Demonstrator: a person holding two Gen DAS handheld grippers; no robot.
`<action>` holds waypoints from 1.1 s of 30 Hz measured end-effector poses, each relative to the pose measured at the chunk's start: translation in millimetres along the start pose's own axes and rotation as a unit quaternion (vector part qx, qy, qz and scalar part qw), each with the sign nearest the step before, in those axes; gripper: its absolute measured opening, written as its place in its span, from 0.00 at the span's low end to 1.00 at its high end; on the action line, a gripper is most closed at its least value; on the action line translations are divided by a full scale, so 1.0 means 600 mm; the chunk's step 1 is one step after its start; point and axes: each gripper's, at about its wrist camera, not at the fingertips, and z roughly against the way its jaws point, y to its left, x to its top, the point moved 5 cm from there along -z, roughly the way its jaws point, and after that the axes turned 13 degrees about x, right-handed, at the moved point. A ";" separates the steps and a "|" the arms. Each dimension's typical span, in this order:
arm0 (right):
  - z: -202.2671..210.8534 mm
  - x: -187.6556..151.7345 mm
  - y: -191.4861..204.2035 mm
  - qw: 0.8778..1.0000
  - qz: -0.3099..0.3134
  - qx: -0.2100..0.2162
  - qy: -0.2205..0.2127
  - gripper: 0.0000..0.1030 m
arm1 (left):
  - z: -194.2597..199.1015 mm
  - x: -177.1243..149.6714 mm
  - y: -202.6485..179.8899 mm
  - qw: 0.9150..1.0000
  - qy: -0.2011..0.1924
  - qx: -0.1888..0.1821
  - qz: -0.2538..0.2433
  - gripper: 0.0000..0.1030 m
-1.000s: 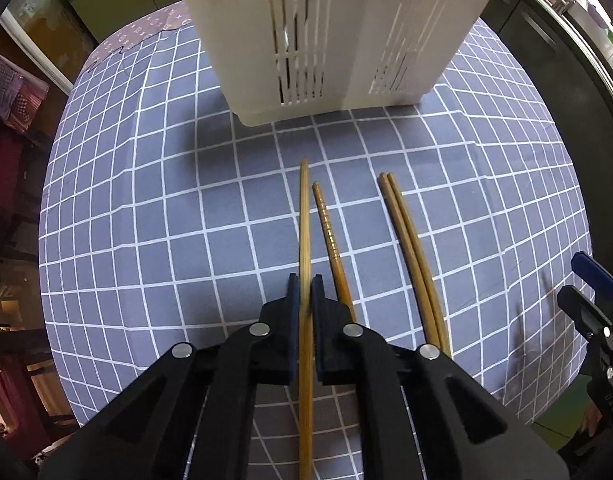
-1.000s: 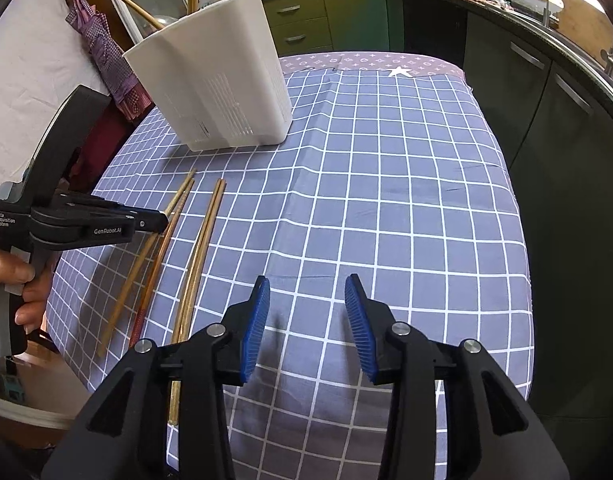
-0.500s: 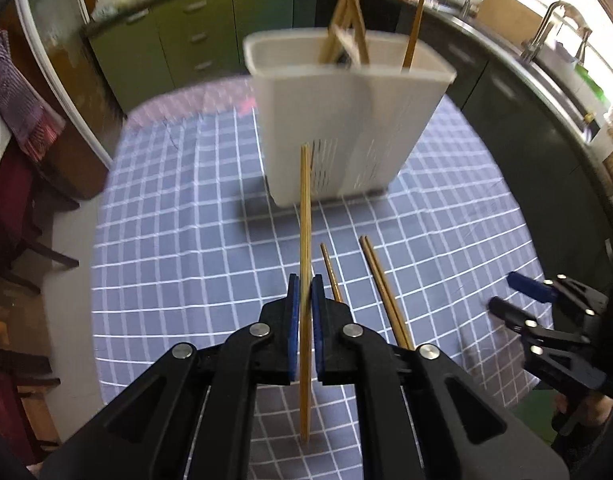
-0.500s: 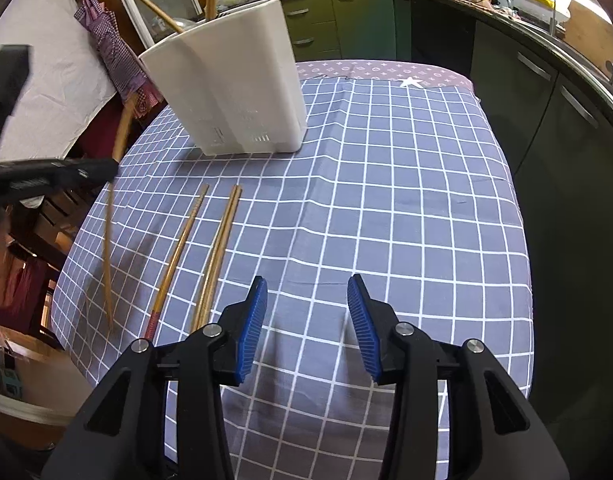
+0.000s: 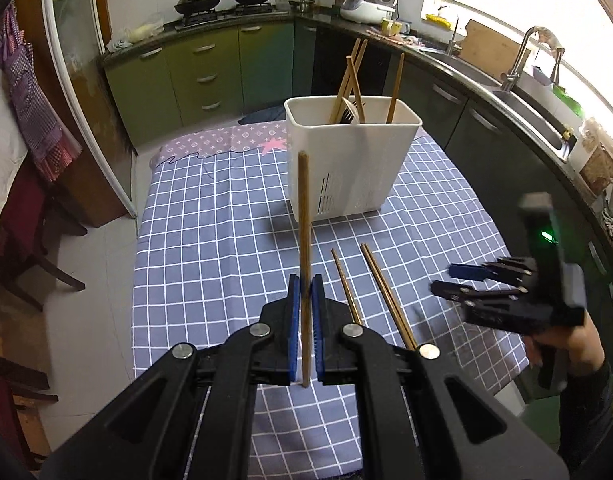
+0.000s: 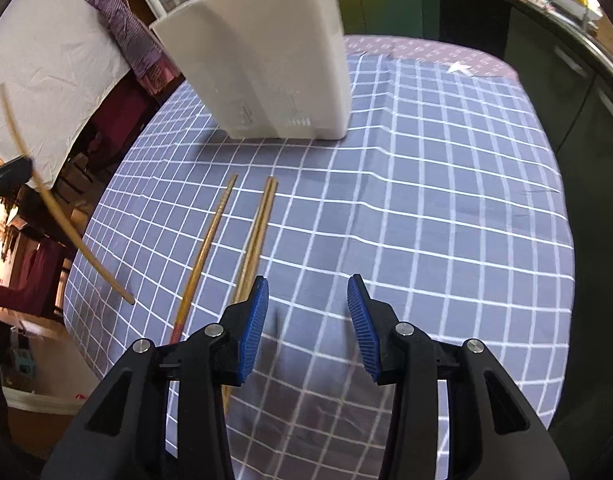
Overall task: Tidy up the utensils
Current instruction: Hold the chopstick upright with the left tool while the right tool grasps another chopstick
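Chopstick: slim, straight, brown wood

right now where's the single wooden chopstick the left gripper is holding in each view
Left wrist view: the single wooden chopstick stands upright at centre, pinched in the left gripper, its tip overlapping the white plastic utensil holder.
Right wrist view: the same chopstick slants down the far left edge, clear of the checked tablecloth.
Shared landmark: the white holder, with three loose chopsticks lying in front of it.
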 end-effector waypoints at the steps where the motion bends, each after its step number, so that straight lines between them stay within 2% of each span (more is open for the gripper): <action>1: -0.008 0.007 0.001 1.000 -0.002 0.003 0.007 0.34 | 0.004 -0.003 0.001 1.000 -0.002 -0.001 -0.001 0.06; 5: -0.041 0.030 0.012 0.999 0.000 0.004 0.033 0.26 | 0.019 -0.016 0.004 1.000 -0.018 0.005 -0.011 0.06; 10: -0.085 0.051 0.021 0.998 0.005 -0.011 0.059 0.21 | 0.026 -0.023 0.005 1.000 -0.023 0.005 -0.016 0.06; 20: -0.121 0.057 0.037 0.996 0.023 -0.045 0.076 0.21 | 0.031 -0.026 0.007 0.999 -0.027 0.006 -0.022 0.06; 25: -0.144 0.054 0.067 0.991 0.060 -0.088 0.087 0.21 | 0.030 -0.025 0.003 0.999 -0.029 0.010 -0.025 0.06; 27: -0.151 0.052 0.077 0.990 0.067 -0.095 0.086 0.17 | 0.030 -0.025 0.002 0.999 -0.030 0.012 -0.026 0.06; 28: -0.155 0.053 0.082 0.990 0.066 -0.091 0.085 0.10 | 0.030 -0.025 0.003 0.999 -0.030 0.012 -0.026 0.06; 33: -0.159 0.055 0.084 0.991 0.062 -0.087 0.076 0.06 | 0.030 -0.025 0.005 0.999 -0.029 0.016 -0.026 0.06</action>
